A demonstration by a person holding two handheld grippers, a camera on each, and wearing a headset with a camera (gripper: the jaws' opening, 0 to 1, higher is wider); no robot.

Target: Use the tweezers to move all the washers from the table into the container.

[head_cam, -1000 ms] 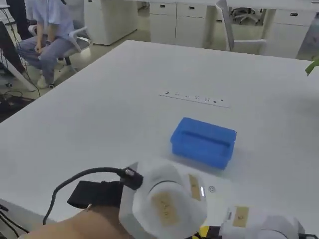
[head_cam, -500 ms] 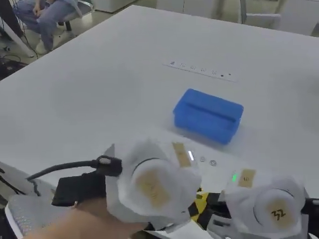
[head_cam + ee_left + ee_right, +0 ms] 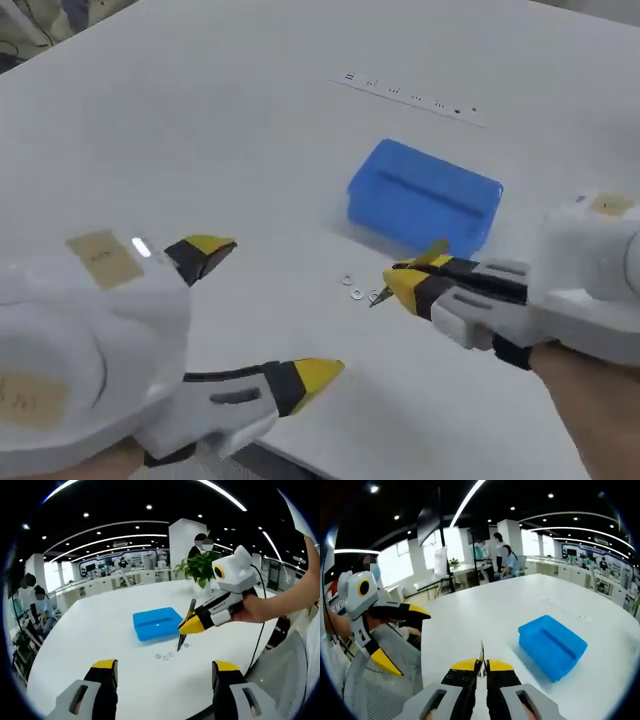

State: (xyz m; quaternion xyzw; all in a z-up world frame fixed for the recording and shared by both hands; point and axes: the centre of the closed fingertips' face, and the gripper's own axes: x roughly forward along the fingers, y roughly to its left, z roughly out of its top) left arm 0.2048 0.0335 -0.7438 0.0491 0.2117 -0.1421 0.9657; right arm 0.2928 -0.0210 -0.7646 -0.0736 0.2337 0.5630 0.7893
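White table [image 3: 200,150]; blue container [image 3: 425,195] upper centre-right. Left gripper [image 3: 262,312], lower left, jaws wide, empty. Right gripper [image 3: 400,280] clamps tweezers [image 3: 381,298], tips beside the washers [image 3: 357,293] at centre. Straddle one washer squarely before pinching.

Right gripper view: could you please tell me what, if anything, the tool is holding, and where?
The right tool grips the tweezers around mid-length, with the tips free.

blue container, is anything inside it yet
The blue container shows a bare blue inside; its near wall hides part of the floor. Washers lie on the table in front of it.
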